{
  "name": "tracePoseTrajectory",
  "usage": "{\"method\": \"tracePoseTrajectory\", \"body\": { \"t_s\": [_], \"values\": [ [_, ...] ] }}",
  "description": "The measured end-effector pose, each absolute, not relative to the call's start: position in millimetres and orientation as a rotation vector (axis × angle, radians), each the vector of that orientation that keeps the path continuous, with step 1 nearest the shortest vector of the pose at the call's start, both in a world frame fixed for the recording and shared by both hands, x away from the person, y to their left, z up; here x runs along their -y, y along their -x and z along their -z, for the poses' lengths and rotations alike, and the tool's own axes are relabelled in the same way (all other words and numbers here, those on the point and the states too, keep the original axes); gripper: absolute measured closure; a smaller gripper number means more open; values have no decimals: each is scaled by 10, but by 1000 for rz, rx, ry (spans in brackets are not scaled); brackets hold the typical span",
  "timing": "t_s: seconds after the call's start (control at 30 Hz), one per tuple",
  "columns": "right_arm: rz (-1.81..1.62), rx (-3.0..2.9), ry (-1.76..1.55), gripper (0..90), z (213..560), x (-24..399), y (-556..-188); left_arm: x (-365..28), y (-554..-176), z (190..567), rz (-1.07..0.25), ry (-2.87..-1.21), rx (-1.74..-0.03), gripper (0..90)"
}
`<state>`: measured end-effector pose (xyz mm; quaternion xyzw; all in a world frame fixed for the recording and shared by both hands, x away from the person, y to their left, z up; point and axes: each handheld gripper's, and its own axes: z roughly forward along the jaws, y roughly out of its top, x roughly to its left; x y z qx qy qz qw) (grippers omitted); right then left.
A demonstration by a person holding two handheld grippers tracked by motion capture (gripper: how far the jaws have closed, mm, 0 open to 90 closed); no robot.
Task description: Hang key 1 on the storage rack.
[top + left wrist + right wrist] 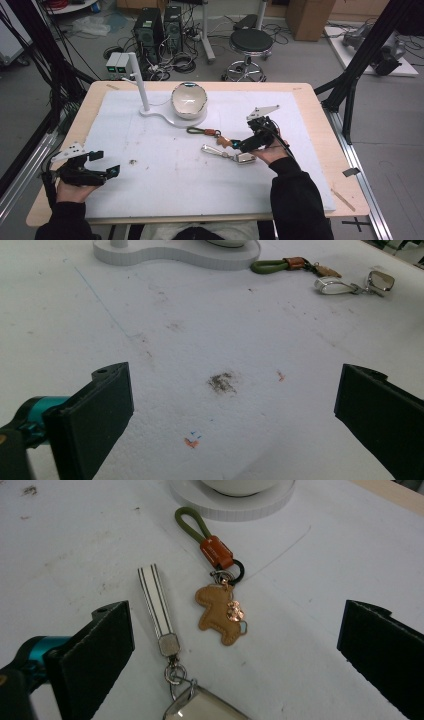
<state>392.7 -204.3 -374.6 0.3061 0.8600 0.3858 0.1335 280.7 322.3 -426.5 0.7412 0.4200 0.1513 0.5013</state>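
The table [310,107] carries a white mat [165,175] that covers most of its top. A white stand [150,111] with an upright post sits near the far edge, left of centre, and a white bowl [189,100] rests on the round end of its base.

Two keychains lie side by side near the middle of the mat, in front of the bowl. The first keychain [215,587] has an olive loop, an orange clasp and a tan animal-shaped charm. The second keychain [160,612] has a white striped strap joined by rings to a shiny metal tag. The two are close together but not touching.

The right gripper [239,145] hovers just above the keychains, held from the near side. Its jaws are spread wide, with nothing between them; the charm lies on the mat below the gap.

The left gripper [105,164] is near the left edge of the table, well apart from the keychains. Its jaws are also spread, empty, above bare, stained mat.
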Motion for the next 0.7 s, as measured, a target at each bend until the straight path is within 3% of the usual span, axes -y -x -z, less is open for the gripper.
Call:
{"method": "tracePoseTrajectory", "body": {
  "t_s": [0.7],
  "values": [
    [-983,-2613,-828,8,3752,1523,-4337,-3231,-2806,4261,-372,-1785,-1015,28]
  ]
}}
